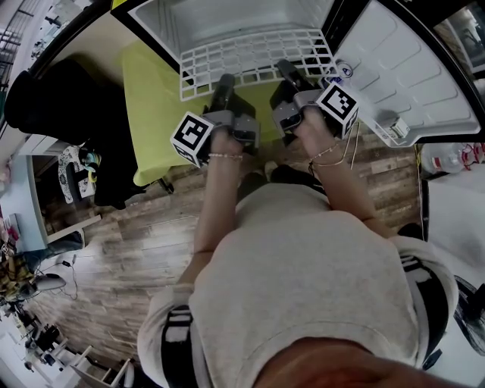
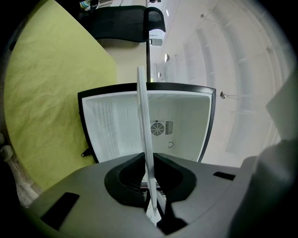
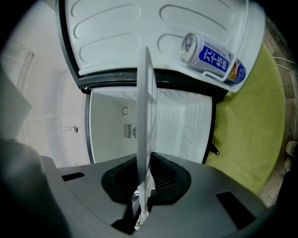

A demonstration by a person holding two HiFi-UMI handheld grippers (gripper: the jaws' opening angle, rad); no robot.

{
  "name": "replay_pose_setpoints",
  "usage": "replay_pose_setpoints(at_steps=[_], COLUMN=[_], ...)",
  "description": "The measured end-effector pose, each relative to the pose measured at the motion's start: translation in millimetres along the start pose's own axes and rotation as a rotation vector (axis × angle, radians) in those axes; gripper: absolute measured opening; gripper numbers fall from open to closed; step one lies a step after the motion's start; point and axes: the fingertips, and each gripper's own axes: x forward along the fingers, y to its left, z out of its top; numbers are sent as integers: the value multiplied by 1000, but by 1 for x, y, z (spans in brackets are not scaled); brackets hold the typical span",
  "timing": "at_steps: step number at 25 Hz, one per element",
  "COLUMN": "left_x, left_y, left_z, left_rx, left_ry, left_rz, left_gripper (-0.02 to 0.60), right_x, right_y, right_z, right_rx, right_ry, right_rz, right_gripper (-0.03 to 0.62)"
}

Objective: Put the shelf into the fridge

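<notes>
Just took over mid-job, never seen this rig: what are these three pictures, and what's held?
No robot arm here: a person holds two hand grippers. The head view looks down from the person's head at the left gripper and right gripper. The other two views ride on each gripper, looking along its jaws. Both are shut on the near edge of a white wire shelf, aimed at the open fridge. A can sits in the door; a green cloth lies left.

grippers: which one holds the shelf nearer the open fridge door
The right gripper, clamped on the wire shelf beside the open door that holds the can; the left gripper is clamped by the yellow-green cloth.
</notes>
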Motion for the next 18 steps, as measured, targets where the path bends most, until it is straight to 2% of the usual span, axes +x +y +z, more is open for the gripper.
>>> replay_pose_setpoints(at_steps=[18], left_x=[0], left_y=[2], left_z=[-1], left_rx=[-16], left_ry=[5], left_rz=[-10], left_gripper=[48], right_x=[4], right_y=[-7], right_z=[4], right_rx=[23], right_ry=[-6], right_rz=[-2], right_gripper=[29])
